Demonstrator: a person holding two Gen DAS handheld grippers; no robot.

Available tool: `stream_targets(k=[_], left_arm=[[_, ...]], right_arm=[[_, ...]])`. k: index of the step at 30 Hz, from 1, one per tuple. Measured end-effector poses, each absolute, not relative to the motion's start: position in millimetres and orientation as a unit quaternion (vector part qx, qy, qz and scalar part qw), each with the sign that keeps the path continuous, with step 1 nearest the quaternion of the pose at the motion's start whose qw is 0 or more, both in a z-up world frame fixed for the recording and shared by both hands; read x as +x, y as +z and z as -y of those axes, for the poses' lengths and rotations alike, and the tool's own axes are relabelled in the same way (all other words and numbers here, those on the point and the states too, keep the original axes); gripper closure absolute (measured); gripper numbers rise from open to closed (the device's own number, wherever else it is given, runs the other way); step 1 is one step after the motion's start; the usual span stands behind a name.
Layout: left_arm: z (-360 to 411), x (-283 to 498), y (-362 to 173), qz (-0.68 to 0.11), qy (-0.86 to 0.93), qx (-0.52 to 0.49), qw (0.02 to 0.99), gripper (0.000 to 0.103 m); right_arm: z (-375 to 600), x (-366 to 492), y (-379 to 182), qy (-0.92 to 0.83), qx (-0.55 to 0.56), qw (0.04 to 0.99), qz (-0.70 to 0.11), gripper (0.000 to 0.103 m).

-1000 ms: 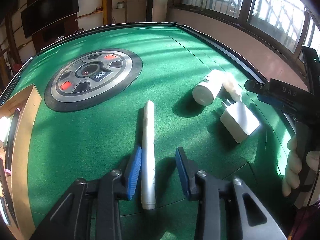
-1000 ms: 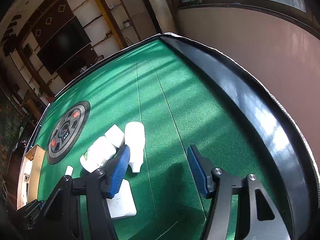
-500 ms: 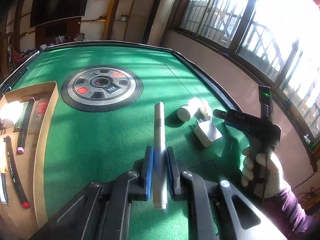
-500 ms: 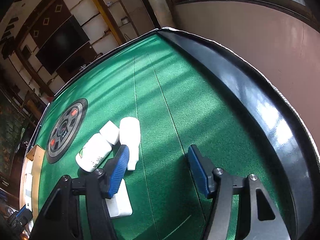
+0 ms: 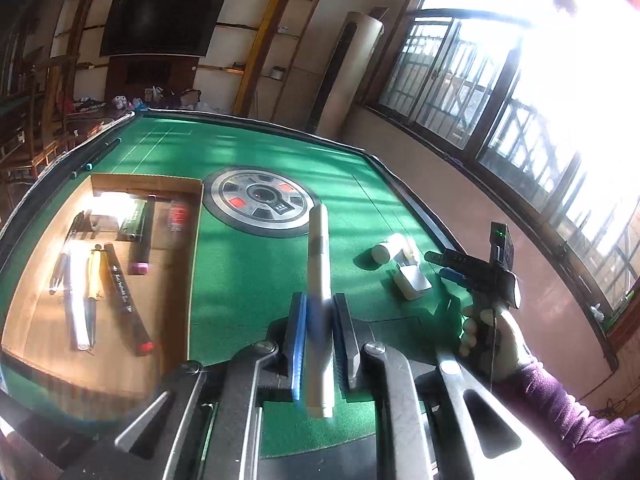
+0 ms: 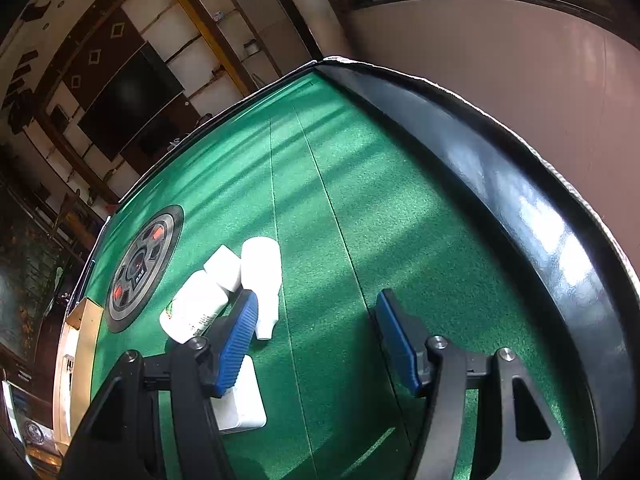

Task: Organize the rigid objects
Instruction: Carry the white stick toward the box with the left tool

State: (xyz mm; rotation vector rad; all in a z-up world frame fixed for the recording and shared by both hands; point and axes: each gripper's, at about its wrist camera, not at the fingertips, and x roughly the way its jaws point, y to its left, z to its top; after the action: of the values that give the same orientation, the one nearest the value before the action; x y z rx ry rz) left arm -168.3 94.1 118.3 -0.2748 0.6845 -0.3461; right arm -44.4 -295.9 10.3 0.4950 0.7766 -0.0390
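My left gripper (image 5: 320,304) is shut on a long white pen (image 5: 319,264) and holds it lifted above the green table, pointing away from me. A shallow cardboard tray (image 5: 176,280) at the left holds several pens and markers (image 5: 120,292). My right gripper (image 6: 316,312) is open and empty, low over the table; it also shows in the left wrist view (image 5: 460,268). Beside its left finger lie a white pill bottle (image 6: 196,308), a small white bottle (image 6: 262,272) and a white charger block (image 6: 244,404).
A round grey and black disc with red pads (image 5: 262,200) is set in the table's middle. The black raised rim (image 6: 520,216) runs along the right edge, with a wall behind. The person's gloved hand (image 5: 484,324) holds the right gripper.
My left gripper closed on the white pen and lifted it off the table, rising so the tray came into view. The right gripper stayed open and barely moved.
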Motion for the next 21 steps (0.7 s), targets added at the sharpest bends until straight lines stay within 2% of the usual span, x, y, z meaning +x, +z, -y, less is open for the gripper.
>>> stream_targets(k=[6, 16, 20, 21], left_arm=[[-113, -184, 115, -0.329, -0.159, -0.154, 0.918, 0.091], [-100, -192, 116, -0.328, -0.169, -0.145, 0.918, 0.091], [-90, -186, 109, -0.335, -0.188, -0.148, 0.911, 0.091], [-87, -182, 106, -0.338, -0.193, -0.15, 0.909, 0.091]], right_arm=[[296, -45, 10, -0.018, 0.24, 0.896, -0.374, 0.042], [302, -46, 10, -0.009, 0.254, 0.893, -0.372, 0.041], [300, -46, 11, -0.009, 0.252, 0.893, -0.372, 0.037], [298, -45, 11, -0.008, 0.25, 0.894, -0.373, 0.033]])
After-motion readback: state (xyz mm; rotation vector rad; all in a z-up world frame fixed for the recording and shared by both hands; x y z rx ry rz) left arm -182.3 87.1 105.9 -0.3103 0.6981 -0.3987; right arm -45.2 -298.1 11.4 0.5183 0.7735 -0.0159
